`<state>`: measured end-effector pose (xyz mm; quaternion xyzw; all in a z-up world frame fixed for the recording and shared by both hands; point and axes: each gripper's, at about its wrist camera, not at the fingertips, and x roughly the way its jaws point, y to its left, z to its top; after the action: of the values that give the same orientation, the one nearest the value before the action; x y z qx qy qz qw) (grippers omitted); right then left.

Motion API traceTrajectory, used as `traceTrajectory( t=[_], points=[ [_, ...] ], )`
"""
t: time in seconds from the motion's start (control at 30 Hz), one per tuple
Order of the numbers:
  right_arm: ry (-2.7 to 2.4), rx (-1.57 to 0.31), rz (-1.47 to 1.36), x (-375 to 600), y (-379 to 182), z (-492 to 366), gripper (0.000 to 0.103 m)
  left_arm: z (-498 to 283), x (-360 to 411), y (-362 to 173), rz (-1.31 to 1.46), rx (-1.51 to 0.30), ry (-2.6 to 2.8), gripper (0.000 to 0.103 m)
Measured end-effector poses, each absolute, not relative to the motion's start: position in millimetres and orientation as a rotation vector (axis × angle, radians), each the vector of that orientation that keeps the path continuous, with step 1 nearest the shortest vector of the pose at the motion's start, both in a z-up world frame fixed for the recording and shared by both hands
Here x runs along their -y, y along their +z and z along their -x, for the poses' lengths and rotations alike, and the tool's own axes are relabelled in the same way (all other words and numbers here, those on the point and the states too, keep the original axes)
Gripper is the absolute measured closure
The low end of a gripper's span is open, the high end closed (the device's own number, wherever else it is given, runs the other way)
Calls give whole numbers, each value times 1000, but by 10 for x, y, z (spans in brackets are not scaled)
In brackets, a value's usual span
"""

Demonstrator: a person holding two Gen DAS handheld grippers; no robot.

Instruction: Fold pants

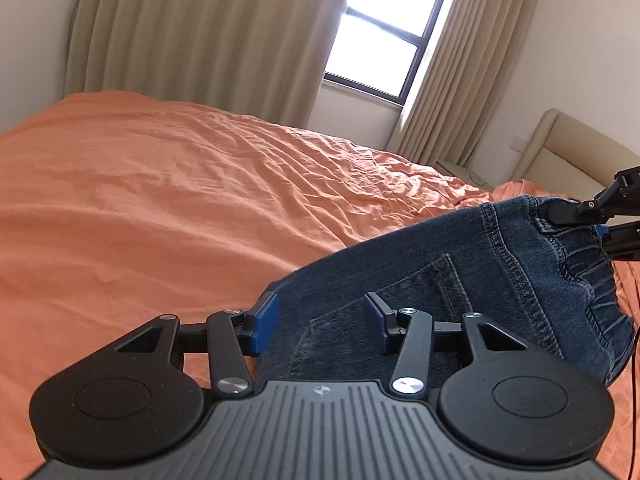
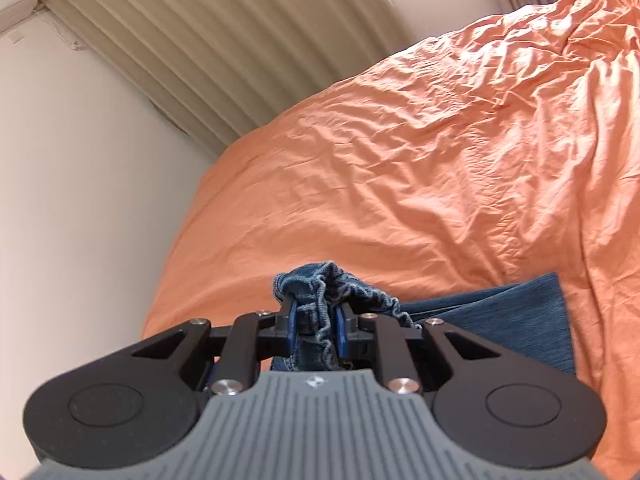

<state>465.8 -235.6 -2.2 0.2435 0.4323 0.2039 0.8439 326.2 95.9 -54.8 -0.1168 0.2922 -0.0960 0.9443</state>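
Already right gripper (image 2: pixel 316 330) fingers are clamping the soft, floppy dark-blue denim pants (image 1: pixel 460 280) at the elastic waistband; left gripper (image 1: pixel 322 326) fingers are standing apart over the seat.

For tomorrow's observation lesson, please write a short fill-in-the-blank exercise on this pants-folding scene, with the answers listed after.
1. The jeans lie on a bed sheet coloured ____.
2. The right tool is shut on the jeans' elastic ____.
3. The left tool has its jaws ____, with denim lying between them.
4. Behind the bed, beige ____ hang beside the window.

Answers: orange; waistband; open; curtains
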Motion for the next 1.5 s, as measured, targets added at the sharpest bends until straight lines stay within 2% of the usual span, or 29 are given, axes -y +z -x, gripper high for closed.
traceTrajectory(
  t=[0.1, 0.3, 0.37, 0.5, 0.67, 0.83, 0.87, 0.93, 0.97, 1.07, 1.27, 1.37, 1.5],
  points=[
    [346, -943, -501, 2671, -298, -4749, 89, -3396, -815, -670, 183, -637, -230, 47],
    [196, -1048, -577, 3187, -1314, -4939, 89, -3642, -587, -1006, 102, -693, -266, 47],
    [187, -1053, -581, 3253, -1515, -4984, 89, -3774, -540, -1111, 86, -725, -262, 52],
    [189, -1059, -562, 3285, -1707, -5080, 89, -4010, -509, -1258, 63, -766, -253, 60],
    [183, -1069, -582, 3342, -1856, -5150, 89, -4309, -429, -1450, 9, -852, -220, 63],
    [168, -1067, -563, 3309, -1860, -5149, 86, -4429, -261, -1517, -122, -900, -182, 65],
    [169, -1063, -542, 3290, -1830, -5135, 84, -4436, -241, -1506, -136, -903, -175, 65],
    [163, -1042, -501, 3268, -1741, -5067, 73, -4427, -224, -1461, -142, -904, -160, 64],
    [161, -1025, -485, 3262, -1680, -5011, 72, -4407, -217, -1427, -146, -902, -151, 64],
    [137, -968, -384, 3221, -1465, -4823, 73, -4310, -165, -1336, -204, -919, -106, 62],
    [184, -824, -267, 3208, -1118, -4183, 72, -3883, -143, -1021, -262, -900, -158, 50],
    [204, -751, -228, 3125, -1090, -3778, 74, -3549, -96, -882, -314, -890, -209, 48],
    [185, -684, -266, 3013, -1243, -3358, 74, -3085, -47, -779, -358, -877, -291, 41]
  ],
)
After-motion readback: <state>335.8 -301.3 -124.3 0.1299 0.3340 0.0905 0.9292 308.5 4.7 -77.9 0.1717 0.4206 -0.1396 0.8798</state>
